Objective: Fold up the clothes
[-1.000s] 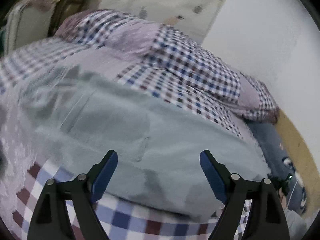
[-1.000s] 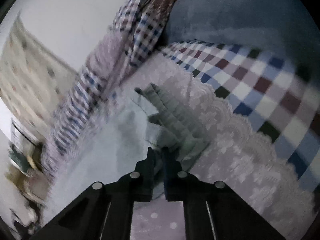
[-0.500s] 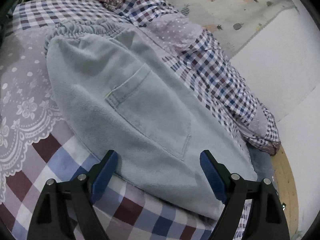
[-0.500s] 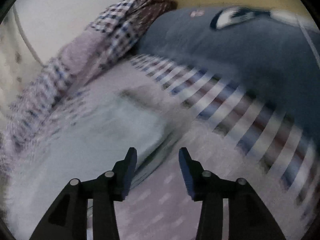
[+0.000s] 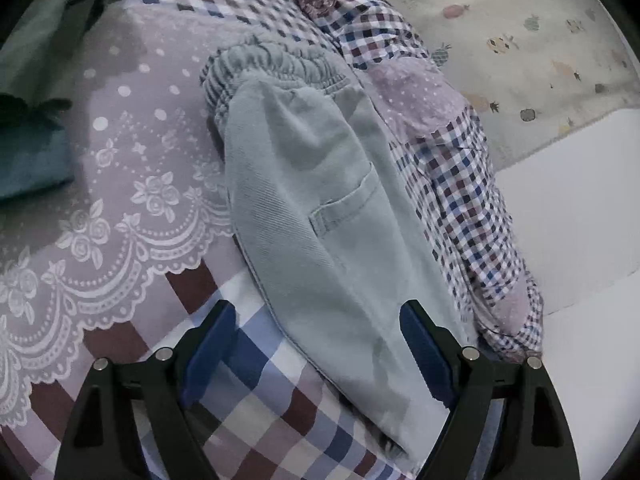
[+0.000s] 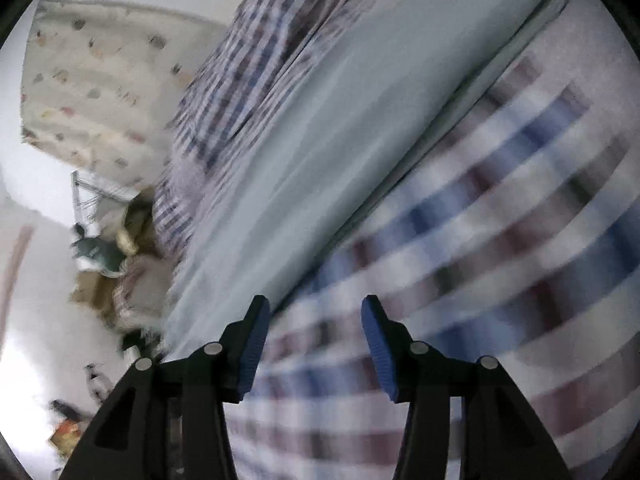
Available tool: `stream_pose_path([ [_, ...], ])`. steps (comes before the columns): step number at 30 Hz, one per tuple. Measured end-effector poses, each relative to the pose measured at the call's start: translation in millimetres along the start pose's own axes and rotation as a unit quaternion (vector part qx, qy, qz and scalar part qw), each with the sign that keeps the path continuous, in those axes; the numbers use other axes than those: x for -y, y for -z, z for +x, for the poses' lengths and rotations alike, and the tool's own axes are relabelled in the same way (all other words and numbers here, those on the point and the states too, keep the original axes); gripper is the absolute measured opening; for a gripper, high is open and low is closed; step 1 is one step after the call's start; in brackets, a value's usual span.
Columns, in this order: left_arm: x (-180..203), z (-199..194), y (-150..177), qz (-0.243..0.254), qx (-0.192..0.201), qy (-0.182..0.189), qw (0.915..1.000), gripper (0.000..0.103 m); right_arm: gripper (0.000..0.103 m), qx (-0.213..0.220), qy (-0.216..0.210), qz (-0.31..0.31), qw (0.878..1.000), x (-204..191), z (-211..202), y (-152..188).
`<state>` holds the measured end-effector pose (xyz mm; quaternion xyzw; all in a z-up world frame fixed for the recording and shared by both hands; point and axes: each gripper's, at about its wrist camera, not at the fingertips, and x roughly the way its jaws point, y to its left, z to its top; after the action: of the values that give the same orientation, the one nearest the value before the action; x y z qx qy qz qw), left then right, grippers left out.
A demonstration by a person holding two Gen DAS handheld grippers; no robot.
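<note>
Pale blue-grey denim trousers point(image 5: 320, 216) lie folded lengthwise on a checked bedspread point(image 5: 256, 408), elastic waistband point(image 5: 272, 64) at the far end and a back pocket facing up. My left gripper point(image 5: 316, 320) hovers open above the near end of the trousers, with nothing between its blue pads. In the blurred right wrist view the same trousers point(image 6: 328, 120) run diagonally as a long pale strip. My right gripper point(image 6: 312, 316) is open beside their edge, over the checked cloth point(image 6: 480, 280), holding nothing.
A small-check shirt or quilt point(image 5: 452, 168) is bunched along the far side of the trousers by a white wall point(image 5: 580, 220). A lilac lace-print panel point(image 5: 120, 184) covers the bed's left. A dark teal item point(image 5: 28, 160) lies at the far left.
My right gripper let go of the trousers' waistband, opened and swung away along the garment. The left view drew back and turned, so the whole folded trousers now show.
</note>
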<state>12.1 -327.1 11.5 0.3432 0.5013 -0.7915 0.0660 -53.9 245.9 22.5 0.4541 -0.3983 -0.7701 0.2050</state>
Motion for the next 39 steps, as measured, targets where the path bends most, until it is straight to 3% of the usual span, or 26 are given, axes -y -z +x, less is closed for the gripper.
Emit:
stream_pose_path([
  [4, -0.8, -5.5, -7.6, 0.018, 0.007, -0.01, 0.9998, 0.087, 0.057, -0.04, -0.024, -0.009, 0.999, -36.9, 48.4, 28.8],
  [7, -12.8, -10.1, -20.4, -0.004, 0.008, -0.002, 1.0, 0.087, 0.059, -0.052, -0.027, 0.0, 0.998, -52.1, 76.9, 38.9],
  [13, -22.8, -4.3, -42.0, -0.008, 0.004, 0.004, 1.0, 0.087, 0.063, -0.054, -0.014, 0.019, 0.998, -70.4, 95.1, 49.2],
  [15, -21.4, 1.2, -48.8, 0.0, 0.004, 0.003, 1.0, 0.087, 0.065, -0.049, -0.007, -0.002, 0.999, -85.4, 92.9, 54.7],
  [18, -19.9, 5.9, -57.6, 0.016, 0.005, 0.004, 0.9998, 0.087, 0.066, -0.026, 0.061, -0.128, 0.989, -125.6, 95.1, 70.5],
  [20, -19.1, 9.0, -63.8, 0.029, 0.008, 0.006, 0.9995, 0.087, 0.066, -0.014, 0.117, -0.239, 0.964, -154.9, 106.0, 85.2],
  [21, -19.7, 10.8, -66.9, 0.032, 0.007, 0.01, 0.9994, 0.087, 0.066, -0.006, 0.145, -0.297, 0.944, -168.3, 112.9, 94.9],
  [23, -21.2, 14.1, -73.4, 0.036, 0.01, 0.02, 0.9991, 0.083, 0.065, 0.012, 0.198, -0.419, 0.886, -191.5, 127.5, 119.1],
  [24, -22.1, 16.4, -77.2, 0.039, 0.01, 0.019, 0.999, 0.07, 0.065, 0.02, 0.224, -0.476, 0.85, -200.3, 137.4, 132.0],
  [25, -23.6, 18.8, -80.2, 0.039, 0.009, 0.013, 0.9991, 0.055, 0.065, 0.024, 0.242, -0.514, 0.823, -203.8, 145.5, 141.4],
  [27, -30.6, 25.8, -85.5, 0.022, 0.001, 0.015, 0.9997, 0.041, 0.065, 0.024, 0.276, -0.569, 0.774, -205.9, 164.9, 156.3],
  [33, -39.9, 30.4, -93.8, -0.018, -0.008, 0.057, 0.9982, 0.03, 0.064, 0.036, 0.358, -0.631, 0.687, -200.1, 203.6, 169.4],
  [38, -41.6, 31.3, -100.5, -0.034, -0.013, 0.092, 0.9951, 0.026, 0.062, 0.027, 0.377, -0.683, 0.625, -196.7, 220.5, 172.0],
  [39, -41.7, 32.0, -102.4, -0.035, -0.014, 0.098, 0.9945, 0.025, 0.057, 0.02, 0.377, -0.692, 0.615, -194.8, 220.4, 173.3],
])
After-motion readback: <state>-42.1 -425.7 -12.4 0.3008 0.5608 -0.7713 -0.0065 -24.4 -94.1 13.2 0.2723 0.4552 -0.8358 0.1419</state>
